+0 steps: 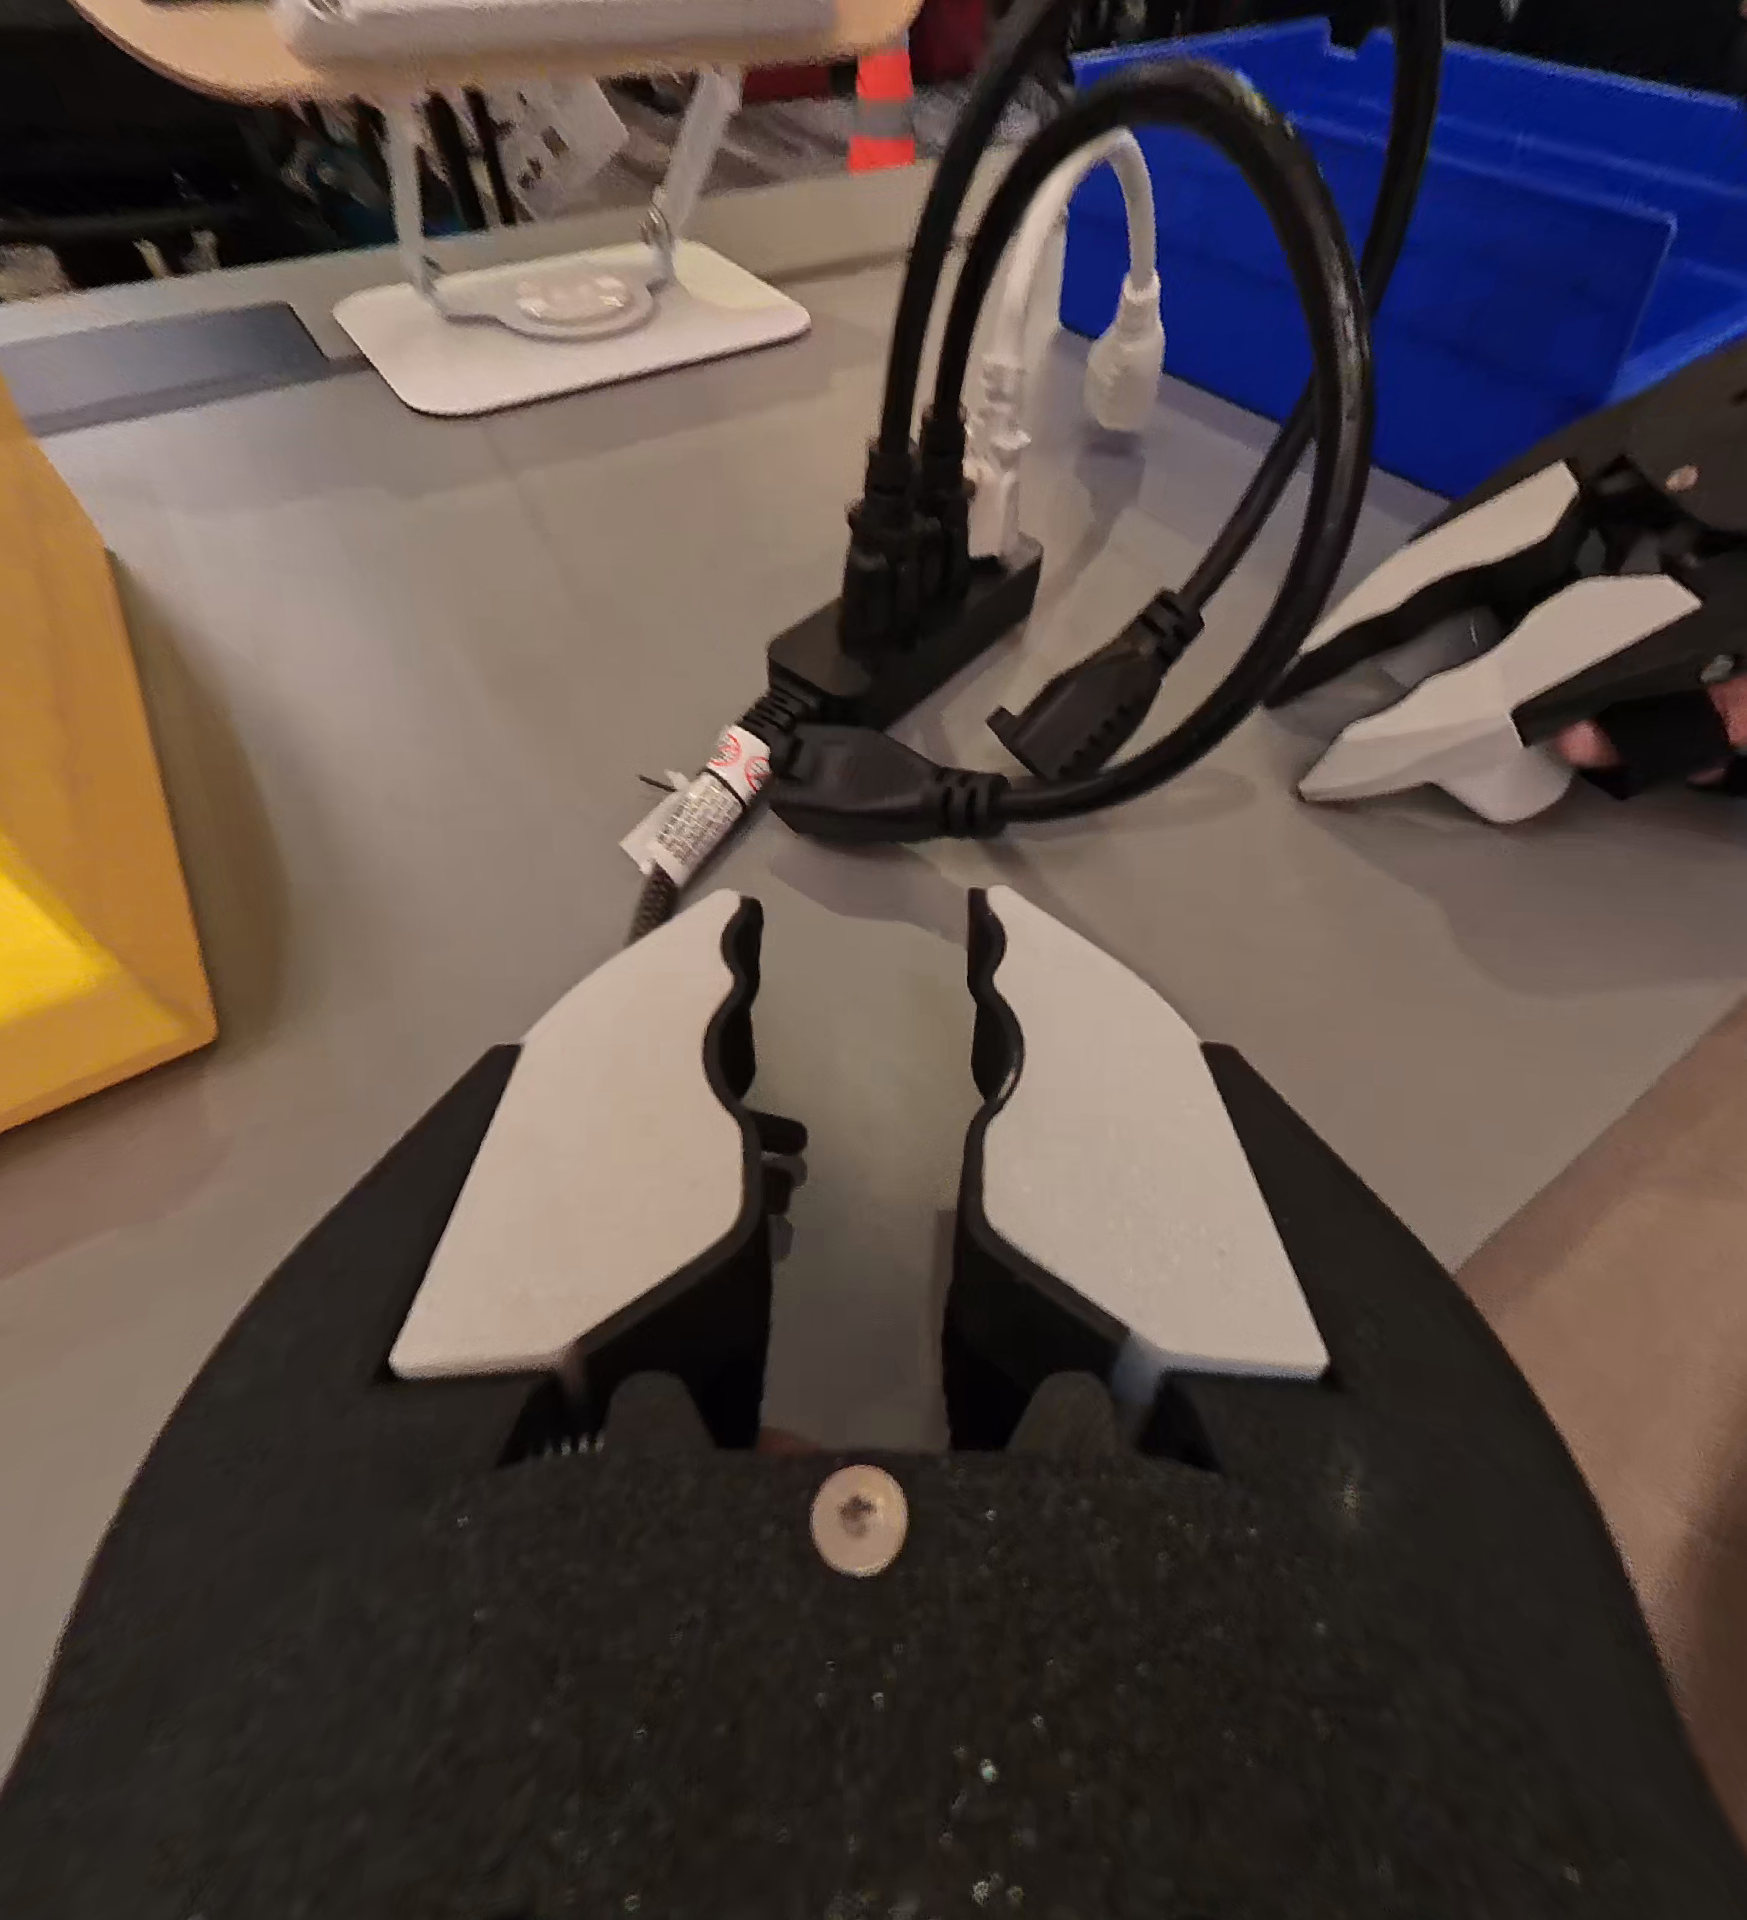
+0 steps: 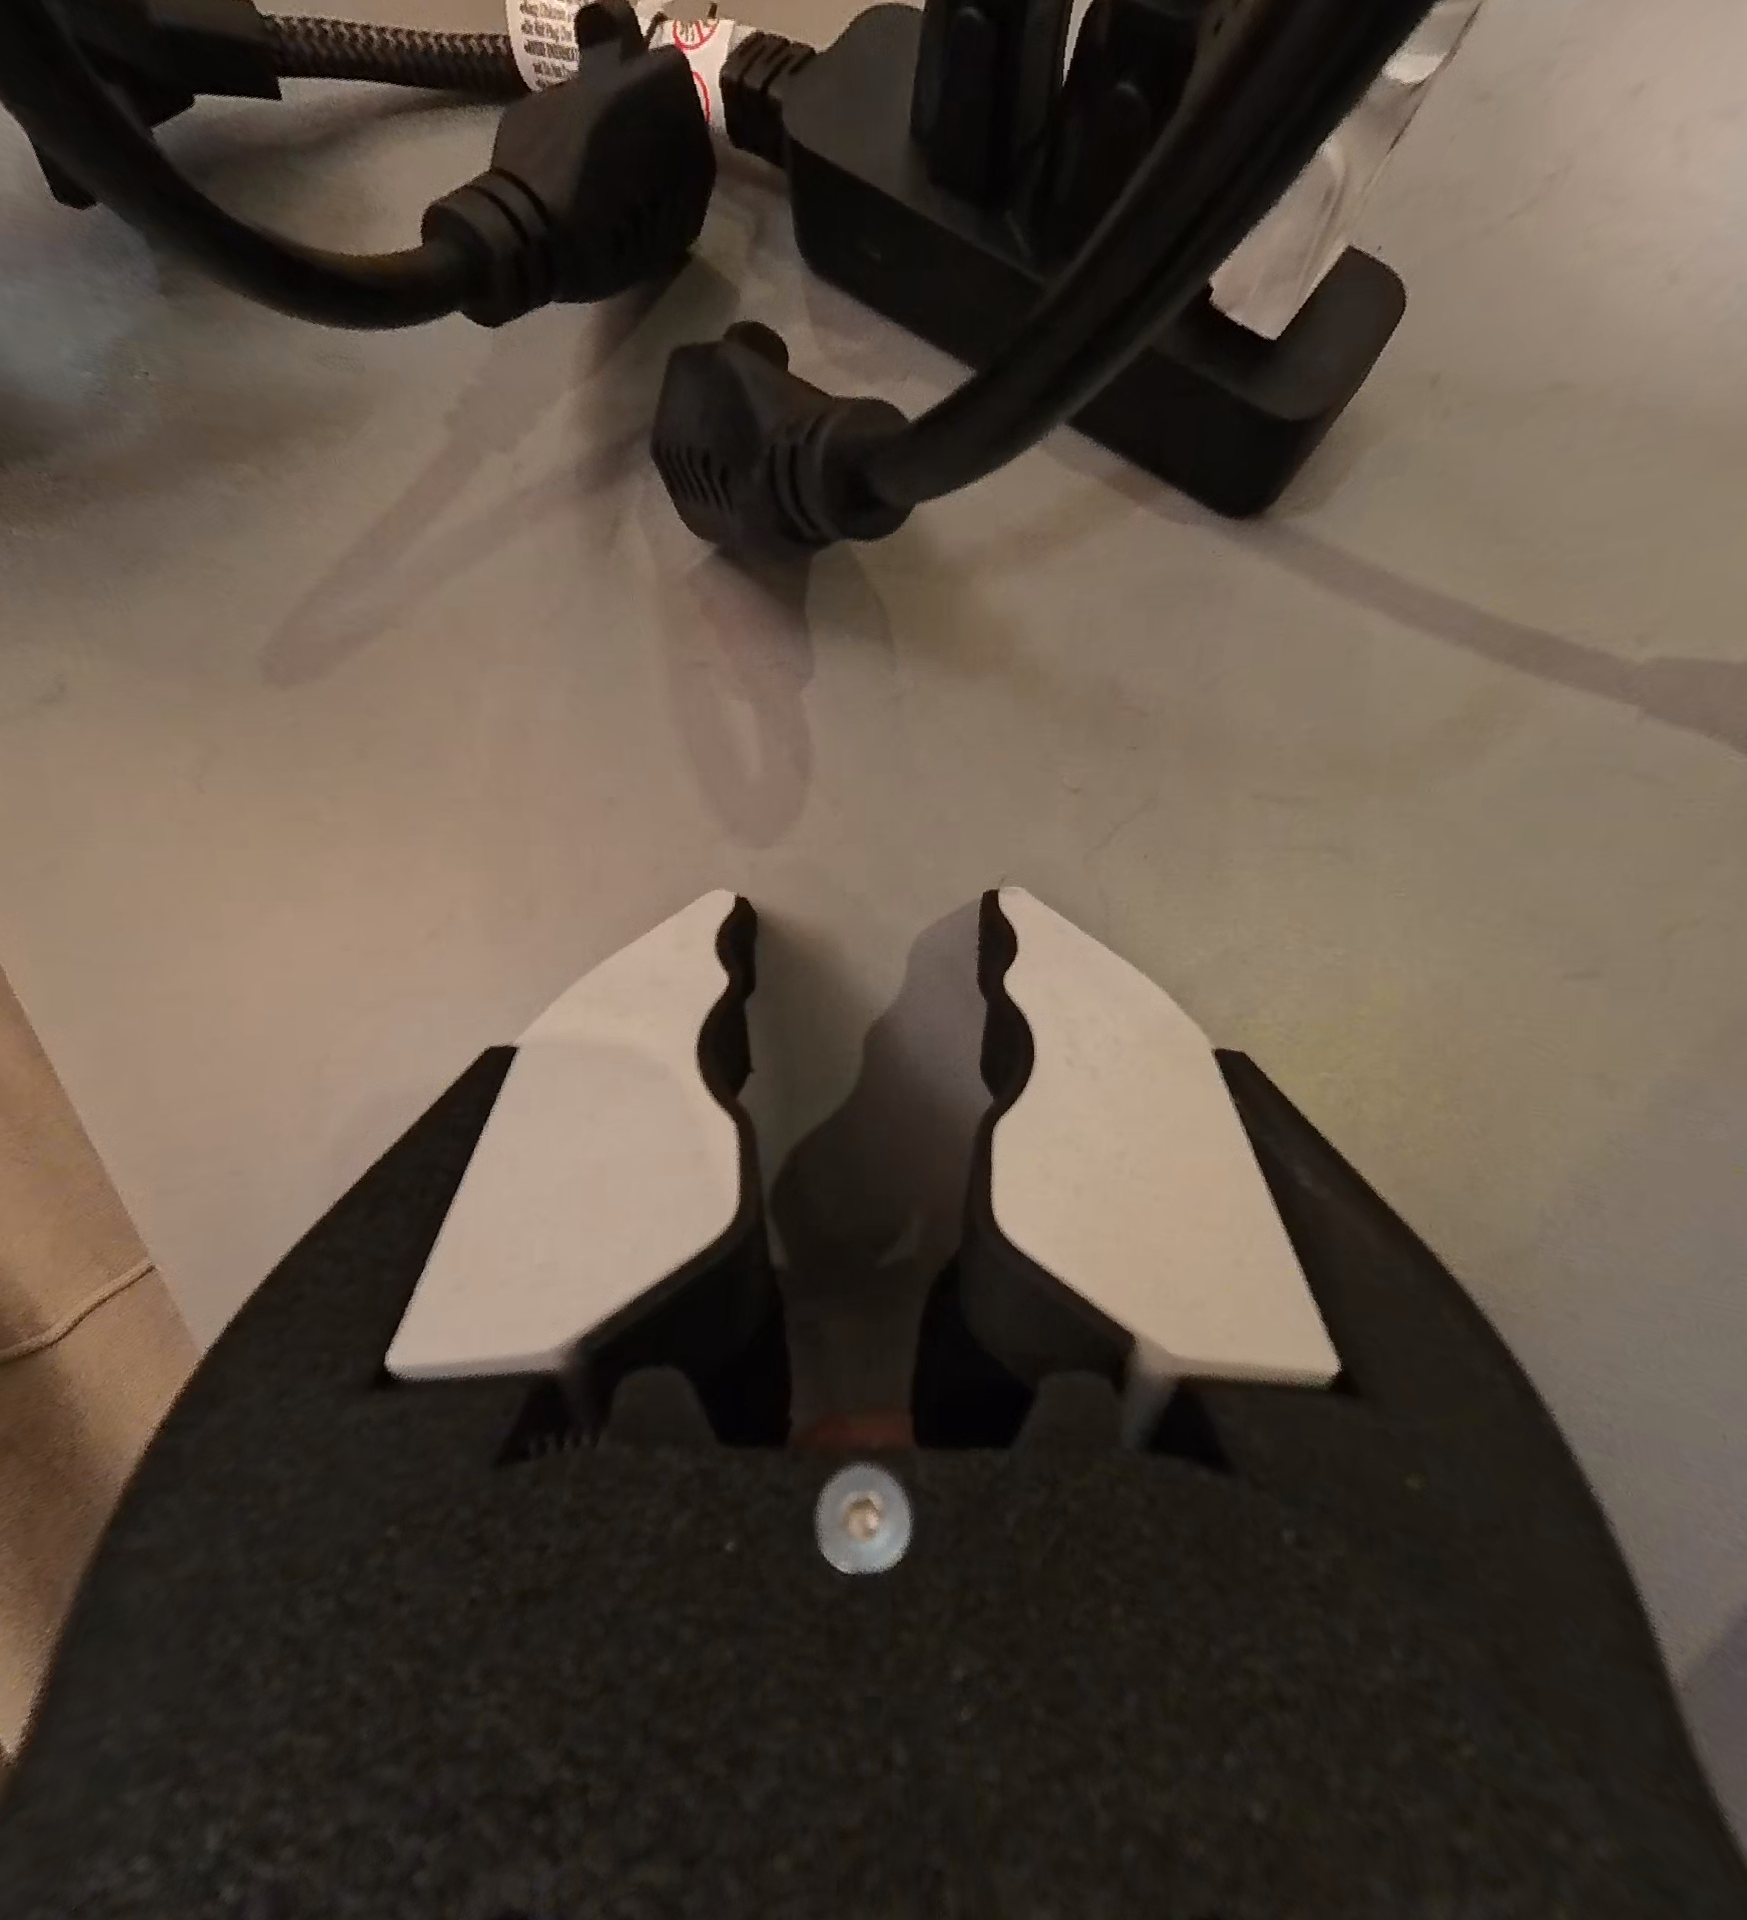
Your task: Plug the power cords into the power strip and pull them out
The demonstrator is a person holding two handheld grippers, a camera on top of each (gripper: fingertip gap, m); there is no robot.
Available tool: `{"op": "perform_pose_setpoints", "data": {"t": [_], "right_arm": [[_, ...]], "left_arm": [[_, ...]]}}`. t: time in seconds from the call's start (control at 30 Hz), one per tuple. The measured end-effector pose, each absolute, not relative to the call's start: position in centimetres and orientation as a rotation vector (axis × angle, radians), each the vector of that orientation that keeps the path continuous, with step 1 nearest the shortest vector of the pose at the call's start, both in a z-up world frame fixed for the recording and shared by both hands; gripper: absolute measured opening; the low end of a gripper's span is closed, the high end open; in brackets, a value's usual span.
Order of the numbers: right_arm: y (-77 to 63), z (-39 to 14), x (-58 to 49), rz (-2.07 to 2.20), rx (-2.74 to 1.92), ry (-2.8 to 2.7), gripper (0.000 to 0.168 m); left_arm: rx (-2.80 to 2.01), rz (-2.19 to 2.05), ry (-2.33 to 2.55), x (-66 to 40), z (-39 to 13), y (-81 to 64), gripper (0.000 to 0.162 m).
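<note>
A black power strip (image 1: 994,613) lies on the grey table (image 1: 433,665), with two black plugs (image 1: 895,551) and a white plug (image 1: 999,488) standing in it. Two loose black cord ends lie beside it: one (image 1: 879,784) by the strip's tagged cable, one (image 1: 1092,691) to its right. My left gripper (image 1: 864,914) is open and empty, short of the strip. My right gripper (image 2: 869,909) is open and empty, also seen at the right of the left wrist view (image 1: 1368,717). In the right wrist view the strip (image 2: 1253,416) and both loose ends (image 2: 765,457) (image 2: 588,208) lie ahead.
A yellow box (image 1: 27,779) stands at the left. A blue bin (image 1: 1471,229) stands at the back right with a white cord end (image 1: 1123,364) before it. A white stand base (image 1: 578,322) sits at the back. The table's edge (image 1: 1596,1122) runs at the right. Between my right fingertips and the white plug (image 1: 999,488) there is roughly 12 cm.
</note>
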State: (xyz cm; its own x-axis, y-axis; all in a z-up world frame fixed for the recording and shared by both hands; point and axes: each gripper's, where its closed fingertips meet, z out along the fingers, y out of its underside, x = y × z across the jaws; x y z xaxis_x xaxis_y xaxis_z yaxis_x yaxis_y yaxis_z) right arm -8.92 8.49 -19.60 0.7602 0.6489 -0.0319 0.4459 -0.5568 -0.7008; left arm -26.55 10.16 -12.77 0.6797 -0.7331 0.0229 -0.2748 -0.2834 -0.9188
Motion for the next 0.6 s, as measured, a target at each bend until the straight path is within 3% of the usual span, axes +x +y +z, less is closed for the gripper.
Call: {"op": "perform_pose_setpoints", "data": {"t": [0.6], "right_arm": [[8.4,-19.6,-9.0,0.377,-2.251,-0.824,0.043]], "left_arm": [[-1.911,-0.460,0.643,-29.2,-12.9,12.3,0.040]]}}
